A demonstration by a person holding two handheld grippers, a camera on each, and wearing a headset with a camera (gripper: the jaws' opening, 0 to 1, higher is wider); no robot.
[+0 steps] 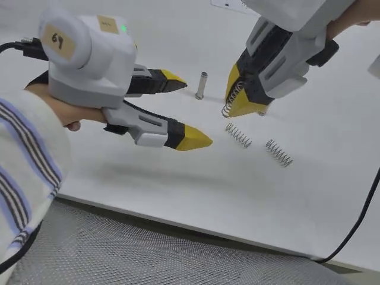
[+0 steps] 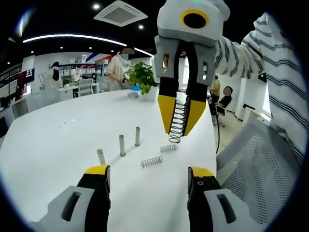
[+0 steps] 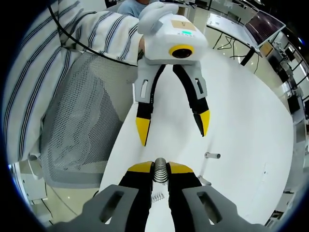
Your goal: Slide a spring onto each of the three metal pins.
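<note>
We read one number: "69", handwritten on a tan sticker (image 1: 59, 43) at the back of the left gripper (image 1: 196, 113). A second tan sticker (image 1: 108, 24) sits on top (print too small for us to read).

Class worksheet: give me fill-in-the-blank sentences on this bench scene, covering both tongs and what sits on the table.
1. The right tongs are shut on a ____.
2. The left tongs are ____.
3. ____ loose springs lie on the white table.
4. ____ metal pins stand on it.
Missing words: spring; open; two; three.
</note>
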